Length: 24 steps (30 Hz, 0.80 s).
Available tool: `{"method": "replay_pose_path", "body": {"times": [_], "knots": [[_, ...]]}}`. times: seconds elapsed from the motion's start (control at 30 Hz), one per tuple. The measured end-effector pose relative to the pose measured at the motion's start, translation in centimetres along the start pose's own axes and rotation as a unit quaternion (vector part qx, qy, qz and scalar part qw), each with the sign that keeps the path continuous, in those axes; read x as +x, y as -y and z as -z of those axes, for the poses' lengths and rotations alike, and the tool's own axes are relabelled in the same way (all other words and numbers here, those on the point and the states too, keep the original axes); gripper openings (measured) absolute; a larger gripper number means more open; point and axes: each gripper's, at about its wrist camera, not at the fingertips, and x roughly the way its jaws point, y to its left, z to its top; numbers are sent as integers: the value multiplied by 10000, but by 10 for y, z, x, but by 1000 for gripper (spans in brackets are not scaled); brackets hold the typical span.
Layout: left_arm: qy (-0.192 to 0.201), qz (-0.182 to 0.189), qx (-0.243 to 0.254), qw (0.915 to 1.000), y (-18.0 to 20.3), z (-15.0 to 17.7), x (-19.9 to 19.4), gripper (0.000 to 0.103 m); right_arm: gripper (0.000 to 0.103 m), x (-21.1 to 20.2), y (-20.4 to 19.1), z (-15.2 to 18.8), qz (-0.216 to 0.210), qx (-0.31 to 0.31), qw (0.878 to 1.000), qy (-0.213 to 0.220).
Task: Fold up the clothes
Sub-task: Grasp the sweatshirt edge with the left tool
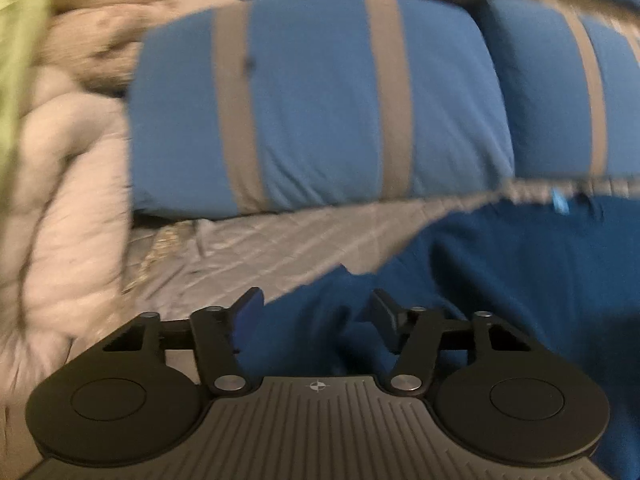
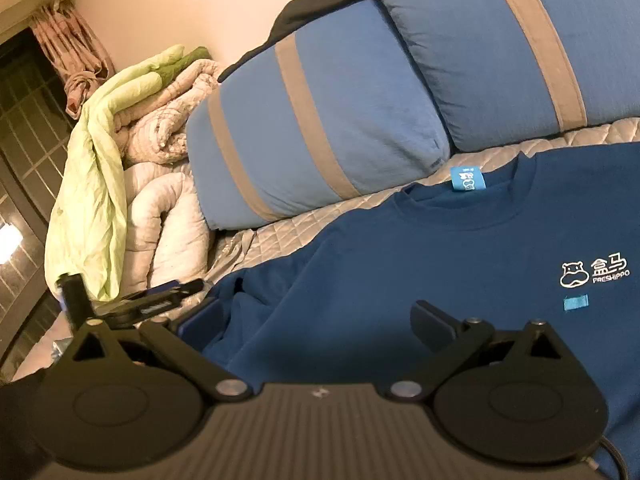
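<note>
A dark blue T-shirt [image 2: 400,260] lies face up on the grey quilted bed cover [image 2: 280,232], with its collar toward the pillows and a white logo on the chest. In the blurred left wrist view my left gripper [image 1: 316,308] sits low at the shirt's [image 1: 500,280] sleeve edge. Its jaws stand partly apart with a raised fold of sleeve fabric between them, and I see no pad pressing on it. That gripper [image 2: 188,286] also shows side-on at the sleeve in the right wrist view. My right gripper [image 2: 316,320] hovers wide open over the shirt's body, holding nothing.
Two light blue pillows with grey stripes [image 2: 320,128] lie along the bed's head, just beyond the collar. A bundled pale quilt [image 2: 168,220] and a green sheet [image 2: 88,200] are piled at the left. A dark window [image 2: 24,160] and a tied curtain [image 2: 76,52] stand beyond them.
</note>
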Motion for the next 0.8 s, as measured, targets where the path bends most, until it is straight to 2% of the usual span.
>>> {"method": "replay_pose_path", "body": {"times": [0.03, 0.1, 0.13, 0.17, 0.3, 0.43, 0.57, 0.7, 0.8], "knots": [[-119, -7, 126, 9998, 4, -1, 7, 37, 103, 0, 0, 0, 1, 10, 10000, -4], [-326, 9, 275, 9991, 5, -4, 20, 28, 103, 1, 1, 0, -8, 41, 10000, -8], [-433, 29, 290, 9986, 5, -5, 26, 13, 103, 1, 2, 0, -20, 60, 10000, -5], [-492, 64, 272, 9984, 3, -7, 28, 8, 103, 2, 3, -1, -29, 82, 10000, 1], [-243, -31, 105, 9996, -7, -23, 19, 7, 103, 1, 6, -4, -69, 213, 9997, 32], [334, -65, 117, 9994, -21, -41, -14, 7, 103, 3, 10, -4, -81, 342, 9994, -10], [831, -239, -194, 9961, -44, -32, -60, 7, 103, 2, 11, -4, -105, 426, 9990, -9], [579, -627, -36, 9963, -44, 12, -83, 7, 103, 1, 9, -3, -113, 389, 9992, -35], [163, -691, 76, 9974, -36, 47, -86, 7, 103, 2, 6, -2, -114, 335, 9993, -92]]}}
